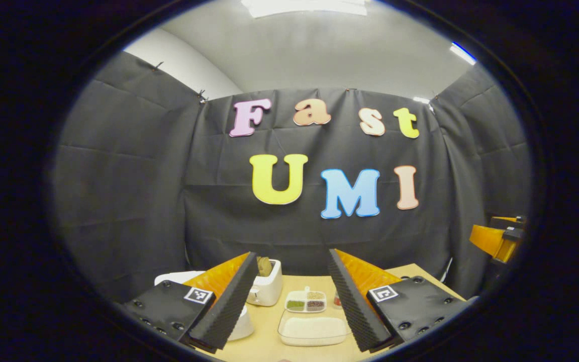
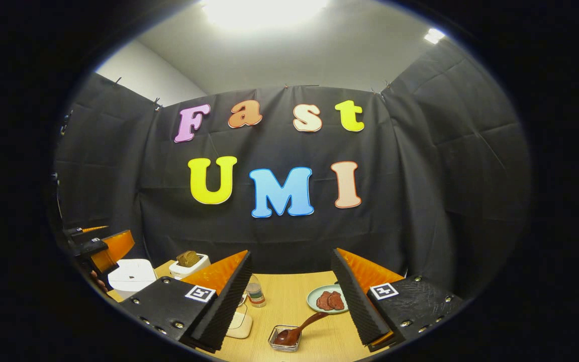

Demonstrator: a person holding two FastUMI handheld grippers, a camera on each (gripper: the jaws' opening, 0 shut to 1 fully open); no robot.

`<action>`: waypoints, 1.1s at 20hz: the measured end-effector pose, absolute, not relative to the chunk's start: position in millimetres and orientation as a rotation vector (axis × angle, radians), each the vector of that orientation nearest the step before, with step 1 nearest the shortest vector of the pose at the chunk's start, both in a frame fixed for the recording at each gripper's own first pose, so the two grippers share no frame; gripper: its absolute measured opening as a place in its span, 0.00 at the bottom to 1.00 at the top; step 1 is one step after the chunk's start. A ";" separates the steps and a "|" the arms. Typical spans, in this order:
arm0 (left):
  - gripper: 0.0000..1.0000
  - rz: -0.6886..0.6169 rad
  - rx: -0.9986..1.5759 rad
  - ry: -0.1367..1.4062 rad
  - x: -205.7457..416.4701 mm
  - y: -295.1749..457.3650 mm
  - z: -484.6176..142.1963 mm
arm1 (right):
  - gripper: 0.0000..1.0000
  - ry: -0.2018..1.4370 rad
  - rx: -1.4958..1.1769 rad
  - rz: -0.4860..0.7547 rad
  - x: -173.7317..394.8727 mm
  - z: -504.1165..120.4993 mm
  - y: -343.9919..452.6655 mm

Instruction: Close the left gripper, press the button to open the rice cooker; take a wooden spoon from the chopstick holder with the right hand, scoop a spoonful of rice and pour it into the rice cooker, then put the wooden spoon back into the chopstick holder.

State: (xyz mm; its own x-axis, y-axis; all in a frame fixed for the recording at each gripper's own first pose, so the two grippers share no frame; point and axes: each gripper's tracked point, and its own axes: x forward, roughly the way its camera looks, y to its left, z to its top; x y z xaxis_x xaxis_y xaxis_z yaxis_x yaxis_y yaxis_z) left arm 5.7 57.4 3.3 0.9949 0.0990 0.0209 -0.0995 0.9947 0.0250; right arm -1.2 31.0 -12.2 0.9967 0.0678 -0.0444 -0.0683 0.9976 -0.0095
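Both tongs, left (image 1: 292, 291) and right (image 2: 289, 294), hang spread; we risk missing the white rice cooker (image 2: 132, 276) button unless left closes.

Black cloth (image 1: 133, 201) hangs as the booth's wall on three sides, creased and clipped along its top edge. Above it rise a pale grey wall (image 1: 314, 55) and a white ceiling with a bright light panel (image 2: 264, 10) overhead and a smaller lamp (image 2: 433, 35) toward the right. A light wooden tabletop (image 2: 289, 296) runs back to the rear cloth.
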 end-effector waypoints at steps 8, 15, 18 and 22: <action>0.60 0.173 0.019 0.065 24.0 122.7 -28.3 | 0.96 0.082 -0.013 0.093 5.5 -24.3 40.5; 0.09 0.228 -0.140 0.334 51.2 208.1 -100.0 | 0.96 0.135 0.005 0.092 18.6 -44.7 46.2; 0.09 0.256 -0.204 0.443 63.9 245.0 -134.2 | 0.96 0.158 0.012 0.092 25.8 -52.3 49.9; 0.09 0.294 -0.250 0.564 75.1 276.3 -179.0 | 0.96 0.182 0.003 0.086 33.3 -60.1 51.9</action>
